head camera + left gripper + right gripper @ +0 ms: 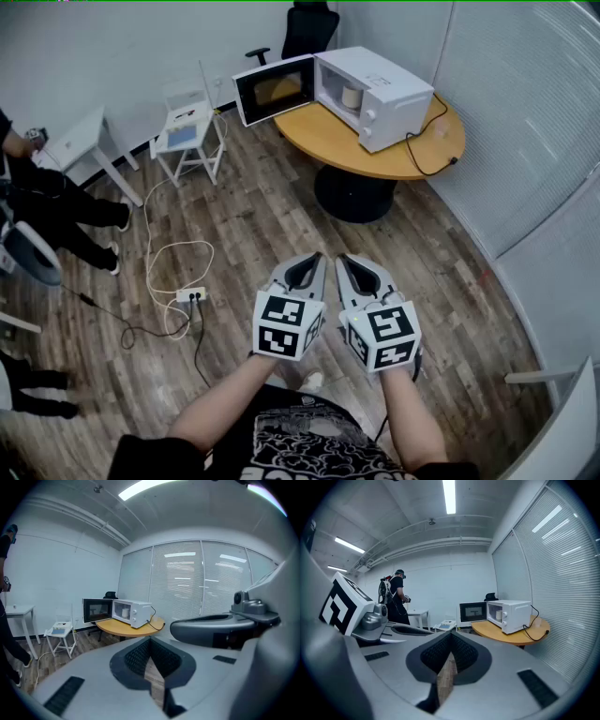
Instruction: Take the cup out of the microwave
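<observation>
white cup (352, 97) sits inside the white microwave (382, 86), door open, on the round wooden bench (375, 159), well apart from me. my left gripper (305, 272) and right gripper (361, 274) hang side by side over the floor, jaws together, empty.

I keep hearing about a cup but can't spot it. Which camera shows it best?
The head view: the cup stands pale and whole inside the open microwave, seen from above. Both gripper views catch it too, left and right, but only as a tiny pale speck in the distant microwave.
</observation>
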`<state>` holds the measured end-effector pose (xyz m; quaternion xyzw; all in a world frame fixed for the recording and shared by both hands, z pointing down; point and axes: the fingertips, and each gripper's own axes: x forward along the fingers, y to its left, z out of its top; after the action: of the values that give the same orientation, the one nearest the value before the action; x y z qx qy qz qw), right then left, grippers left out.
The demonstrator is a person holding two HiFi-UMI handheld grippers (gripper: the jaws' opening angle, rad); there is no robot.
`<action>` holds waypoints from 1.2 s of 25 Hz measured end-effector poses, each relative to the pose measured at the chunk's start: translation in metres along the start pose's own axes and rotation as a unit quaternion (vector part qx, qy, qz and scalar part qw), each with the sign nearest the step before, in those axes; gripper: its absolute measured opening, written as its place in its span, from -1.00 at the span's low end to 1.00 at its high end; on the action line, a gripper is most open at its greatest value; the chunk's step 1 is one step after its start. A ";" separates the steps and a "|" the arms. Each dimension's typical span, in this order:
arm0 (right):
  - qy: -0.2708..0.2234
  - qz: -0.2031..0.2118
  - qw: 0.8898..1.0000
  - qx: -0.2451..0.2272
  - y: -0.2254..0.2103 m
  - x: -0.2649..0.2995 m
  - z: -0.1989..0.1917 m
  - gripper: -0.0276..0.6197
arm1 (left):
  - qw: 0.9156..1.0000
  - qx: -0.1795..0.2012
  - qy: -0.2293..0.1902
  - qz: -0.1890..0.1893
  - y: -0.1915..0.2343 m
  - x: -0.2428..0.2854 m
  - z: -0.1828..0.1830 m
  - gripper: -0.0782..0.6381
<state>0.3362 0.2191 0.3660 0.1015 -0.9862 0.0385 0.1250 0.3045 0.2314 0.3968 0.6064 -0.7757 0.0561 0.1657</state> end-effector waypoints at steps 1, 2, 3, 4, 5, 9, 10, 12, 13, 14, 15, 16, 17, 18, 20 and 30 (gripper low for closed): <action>0.001 -0.002 1.000 0.000 -0.001 -0.001 -0.001 -0.87 | 1.000 0.000 0.001 -0.002 -0.002 0.001 -0.001 -0.76; 0.001 -0.004 1.000 0.001 -0.001 -0.002 -0.001 -0.87 | 1.000 0.000 0.001 -0.004 -0.004 0.001 -0.001 -0.76; 0.002 -0.005 1.000 0.001 -0.001 -0.003 -0.002 -0.87 | 1.000 0.000 0.002 -0.006 -0.004 0.001 -0.001 -0.76; 0.004 -0.005 1.000 0.001 0.000 -0.002 -0.003 -0.87 | 1.000 0.001 0.002 -0.007 -0.004 0.000 -0.002 -0.76; 0.005 -0.005 1.000 0.000 0.002 -0.001 -0.004 -0.87 | 1.000 0.004 0.002 -0.009 -0.003 -0.001 -0.002 -0.76; 0.012 -0.001 1.000 -0.008 0.006 0.008 -0.008 -0.87 | 1.000 0.015 0.005 -0.020 0.003 0.002 -0.004 -0.76; 0.012 0.000 1.000 -0.007 0.006 0.011 -0.008 -0.87 | 1.000 0.014 0.007 -0.020 0.008 0.003 -0.004 -0.76; 0.014 0.000 1.000 -0.007 0.007 0.018 -0.007 -0.87 | 1.000 0.011 0.009 -0.019 0.019 0.007 -0.005 -0.76; 0.015 0.000 1.000 -0.007 0.007 0.023 -0.006 -0.87 | 1.000 0.009 0.010 -0.019 0.025 0.009 -0.004 -0.76; 0.017 -0.001 1.000 -0.007 0.007 0.028 -0.006 -0.87 | 1.000 0.007 0.010 -0.020 0.031 0.011 -0.003 -0.76; 0.020 -0.001 1.000 -0.006 0.006 0.033 -0.006 -0.87 | 1.000 0.005 0.009 -0.021 0.036 0.014 -0.002 -0.76; 0.022 -0.003 1.000 -0.006 0.004 0.040 -0.006 -0.87 | 1.000 0.004 0.008 -0.022 0.041 0.018 -0.001 -0.76; 0.024 -0.005 1.000 -0.005 0.002 0.047 -0.006 -0.87 | 1.000 0.004 0.008 -0.025 0.046 0.023 0.000 -0.76; 0.027 -0.007 1.000 -0.005 0.000 0.055 -0.007 -0.87 | 1.000 0.003 0.008 -0.028 0.052 0.029 0.000 -0.76; 0.033 -0.012 0.999 -0.005 -0.004 0.074 -0.007 -0.87 | 0.999 -0.001 0.010 -0.034 0.065 0.042 -0.002 -0.76; 0.064 -0.029 0.998 -0.007 -0.009 0.198 0.014 -0.87 | 0.998 -0.008 0.018 -0.061 0.167 0.099 0.021 -0.76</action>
<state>0.1472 0.1709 0.4034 0.1264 -0.9731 0.0347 0.1893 0.1196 0.1777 0.4285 0.6501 -0.7347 0.0506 0.1873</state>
